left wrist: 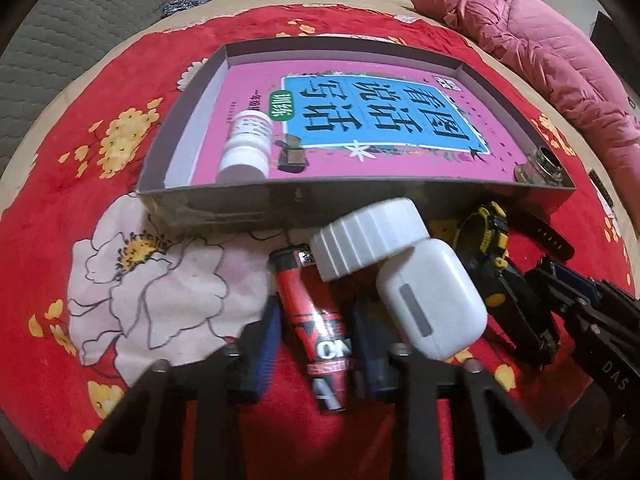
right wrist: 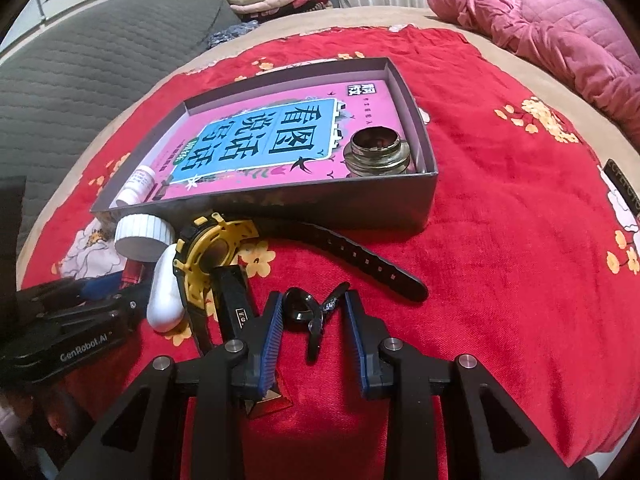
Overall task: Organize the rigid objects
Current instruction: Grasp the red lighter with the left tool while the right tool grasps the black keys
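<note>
Nearest me, my left gripper [left wrist: 316, 332] straddles a red tube [left wrist: 316, 320] lying on the red floral blanket [left wrist: 60, 216]; I cannot tell whether the pads press it. My right gripper [right wrist: 314, 316] stands parted around a small black clip [right wrist: 308, 312], not gripping. Beyond lie a white earbud case [left wrist: 432, 304], a white cap [left wrist: 368, 236] and a yellow watch [right wrist: 208, 252]. Farther off, the shallow box [left wrist: 360, 196] holds a white bottle [left wrist: 248, 144] and a metal jar [right wrist: 376, 152].
</note>
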The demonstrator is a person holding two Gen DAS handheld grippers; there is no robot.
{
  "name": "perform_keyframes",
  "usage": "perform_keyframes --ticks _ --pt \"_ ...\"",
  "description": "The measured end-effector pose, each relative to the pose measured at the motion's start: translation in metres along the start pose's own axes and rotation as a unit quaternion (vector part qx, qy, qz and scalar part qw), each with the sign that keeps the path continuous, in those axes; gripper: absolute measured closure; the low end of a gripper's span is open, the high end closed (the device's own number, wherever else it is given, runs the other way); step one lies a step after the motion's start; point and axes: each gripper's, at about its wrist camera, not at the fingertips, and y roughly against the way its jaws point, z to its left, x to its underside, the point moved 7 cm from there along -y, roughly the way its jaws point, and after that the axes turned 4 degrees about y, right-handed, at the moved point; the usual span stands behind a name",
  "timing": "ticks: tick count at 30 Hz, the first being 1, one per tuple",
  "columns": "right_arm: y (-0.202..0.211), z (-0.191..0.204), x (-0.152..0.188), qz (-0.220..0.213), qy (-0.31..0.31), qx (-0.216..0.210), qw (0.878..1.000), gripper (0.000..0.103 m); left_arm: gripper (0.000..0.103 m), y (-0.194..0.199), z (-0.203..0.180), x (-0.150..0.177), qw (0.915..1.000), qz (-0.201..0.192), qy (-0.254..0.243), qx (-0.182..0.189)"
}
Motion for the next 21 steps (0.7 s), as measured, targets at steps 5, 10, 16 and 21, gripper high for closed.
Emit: perform_keyframes --ticks 5,10,16,21 --pt "0.003 0.0 -0.001 -0.007 0.002 -0.003 1.0 0.072 0.081 0.002 0.009 0.0 0.9996 0.005 0.015 0.025" --pt "0.009 0.002 0.0 -0.014 0.006 -0.009 1.0 0.072 0.081 0.01 0.013 0.001 0.9982 -0.001 0.031 0.052" --pt "0.019 0.0 -0.004 -0.031 0.001 -0.011 0.999 0.072 0.081 0.027 0.012 -0.003 0.9973 -0.026 0.03 0.061" --pt "0.029 0.003 -0.009 -0.05 0.008 -0.013 0.999 0.072 0.081 0.037 0.009 -0.008 0.9957 -0.041 0.03 0.077"
